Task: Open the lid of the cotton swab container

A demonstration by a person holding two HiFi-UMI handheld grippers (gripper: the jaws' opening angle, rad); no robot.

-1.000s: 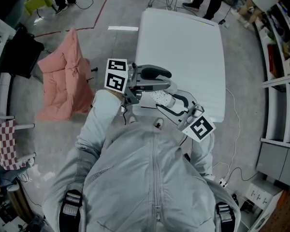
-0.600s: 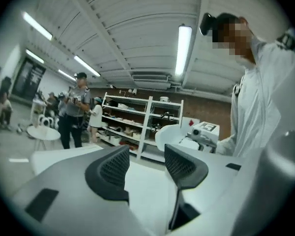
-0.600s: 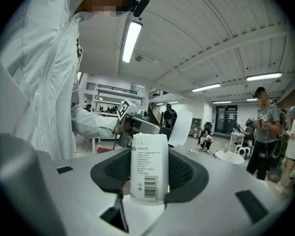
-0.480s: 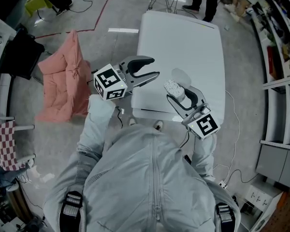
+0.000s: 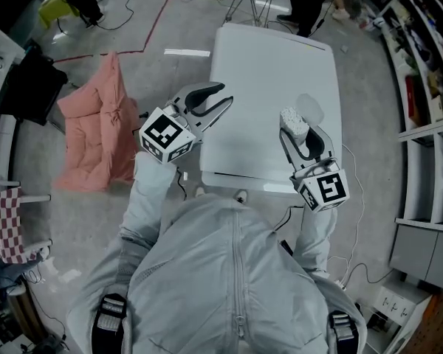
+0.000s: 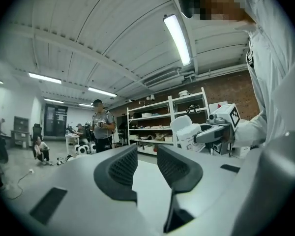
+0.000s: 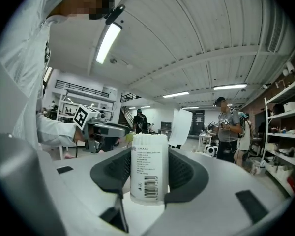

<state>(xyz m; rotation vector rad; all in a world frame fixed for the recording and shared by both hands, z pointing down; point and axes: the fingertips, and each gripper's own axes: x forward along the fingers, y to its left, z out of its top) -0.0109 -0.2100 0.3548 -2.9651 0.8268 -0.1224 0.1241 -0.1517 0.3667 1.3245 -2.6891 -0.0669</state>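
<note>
Hands have drawn apart since a second ago, when both met above the tabletop's near edge. On the floor at far left lies a pink padded cloth (image 5: 96,127). My left gripper (image 5: 221,96) now hangs level at the left edge of the white tabletop (image 5: 273,57), rolled onto its side. Its fingers have just been closing; they stand partly apart and hold nothing. My right gripper (image 5: 298,127) has swung rightward, fingers clamped on the upright cotton swab container (image 5: 293,121), swab tips bare, its clear lid (image 5: 311,108) tipped back.
</note>
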